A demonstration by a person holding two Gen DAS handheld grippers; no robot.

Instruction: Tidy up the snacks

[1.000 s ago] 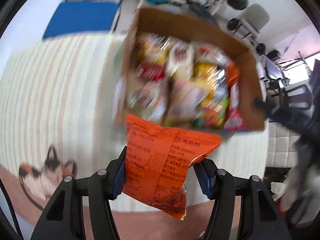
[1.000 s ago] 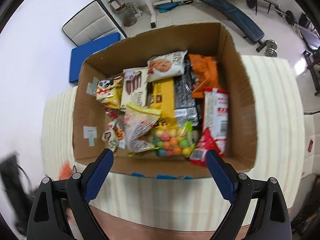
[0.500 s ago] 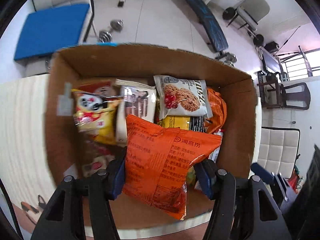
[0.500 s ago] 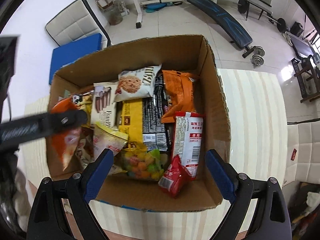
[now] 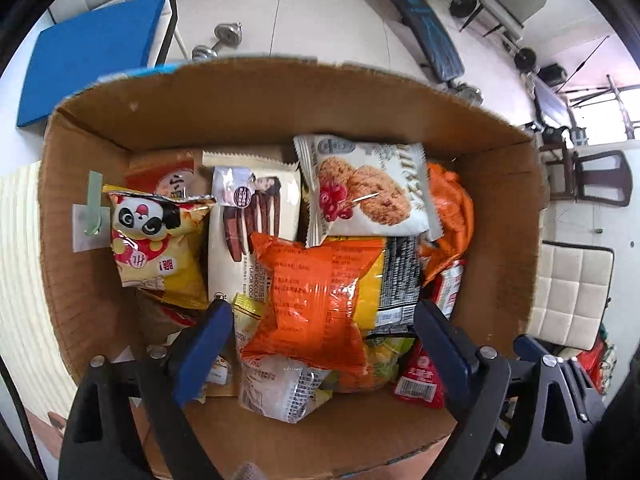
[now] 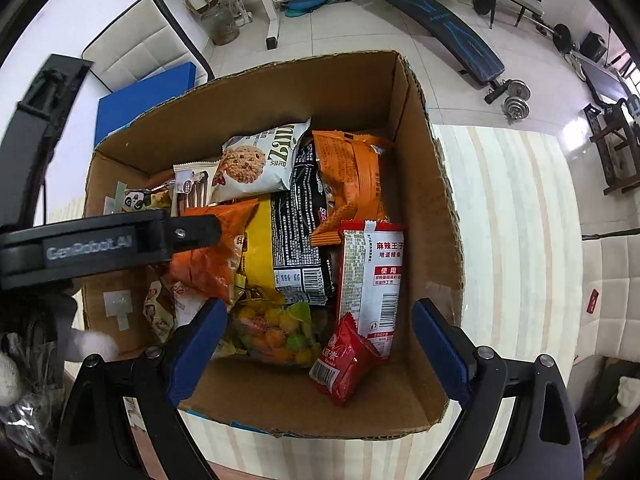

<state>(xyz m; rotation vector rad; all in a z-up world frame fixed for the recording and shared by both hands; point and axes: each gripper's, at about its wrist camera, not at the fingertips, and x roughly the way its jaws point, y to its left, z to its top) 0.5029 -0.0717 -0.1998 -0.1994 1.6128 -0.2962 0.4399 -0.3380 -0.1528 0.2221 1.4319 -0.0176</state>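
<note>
A cardboard box (image 5: pixel 256 112) on a striped table holds several snack packets. My left gripper (image 5: pixel 320 344) is open above the box, and the orange snack bag (image 5: pixel 316 296) lies loose between its spread fingers on top of the other packets. The orange bag also shows in the right wrist view (image 6: pixel 208 252), partly under the left gripper's black body (image 6: pixel 100 244). My right gripper (image 6: pixel 320 344) is open and empty over the box's near edge (image 6: pixel 320 416). Other packets include a cookie pack (image 5: pixel 368 192), a panda chip bag (image 5: pixel 156 240) and a red-and-white spicy strip pack (image 6: pixel 372 280).
The striped tablecloth (image 6: pixel 512 240) extends right of the box. Beyond the table are a blue mat (image 5: pixel 88 52), a weight bench (image 6: pixel 440 20), dumbbells (image 6: pixel 516 98) and padded white chairs (image 5: pixel 572 292).
My left gripper carried the orange bag from the table to above the box, then opened and let it drop onto the packets. My right gripper stayed open, drifting slightly toward the box.
</note>
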